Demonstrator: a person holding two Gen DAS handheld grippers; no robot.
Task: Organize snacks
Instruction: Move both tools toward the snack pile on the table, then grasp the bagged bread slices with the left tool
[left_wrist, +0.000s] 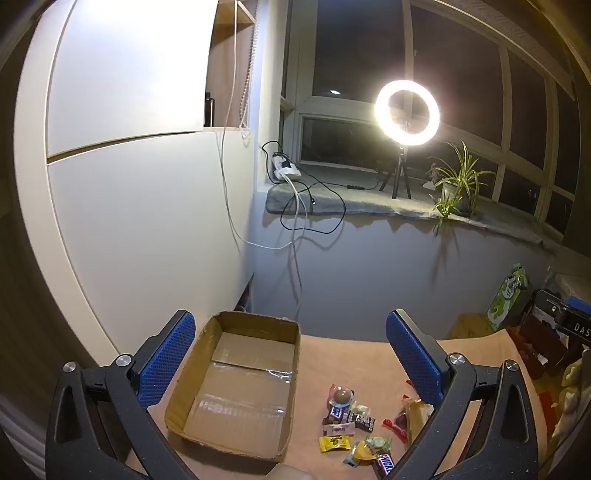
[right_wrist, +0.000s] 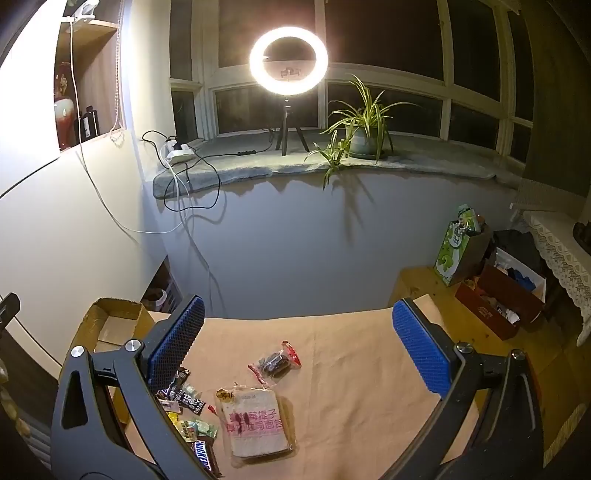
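A lit ring light (right_wrist: 288, 61) on a small black tripod (right_wrist: 294, 129) stands on the grey windowsill (right_wrist: 424, 162), before dark window panes. Just right of it a potted spider plant (right_wrist: 364, 127) trails leaves over the sill's edge. At the sill's left end a white power strip (right_wrist: 180, 152) feeds black and white cables (right_wrist: 199, 184) that hang down the wall. Beyond the desk's far right corner stand a green carton (right_wrist: 452, 251) and a red box (right_wrist: 496, 306). A shelf at upper left holds a red vase (right_wrist: 63, 110).

Cardboard box (left_wrist: 236, 384) sits left of the snacks (left_wrist: 354, 424) on the table (left_wrist: 351, 354).
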